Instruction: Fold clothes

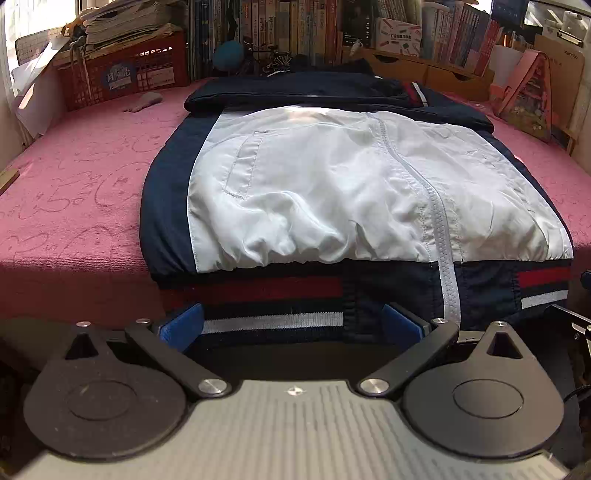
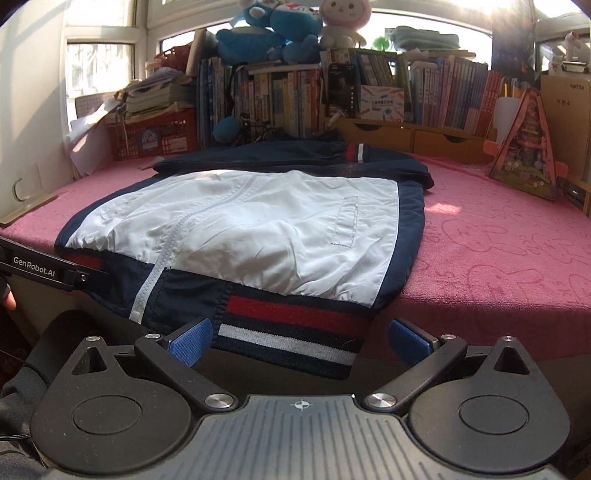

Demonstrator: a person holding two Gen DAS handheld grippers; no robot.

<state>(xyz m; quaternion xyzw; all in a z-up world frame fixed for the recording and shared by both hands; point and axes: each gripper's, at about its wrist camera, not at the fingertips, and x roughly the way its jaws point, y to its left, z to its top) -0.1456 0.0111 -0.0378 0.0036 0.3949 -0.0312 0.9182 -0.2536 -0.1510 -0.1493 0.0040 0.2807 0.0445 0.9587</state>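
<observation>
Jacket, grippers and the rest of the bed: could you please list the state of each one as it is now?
jacket: zipped shut, lying flat, sleeves folded across the top, striped hem hanging over the bed edge.
left gripper: open, jaws either side of the hem.
right gripper: open, at the hem's other end.
pink bed cover: spread flat under the jacket.
wooden drawers: closed.

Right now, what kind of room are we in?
Likely a home bedroom or study: the jacket lies on a pink cloth-covered surface, backed by packed bookshelves with plush toys on top.
</observation>
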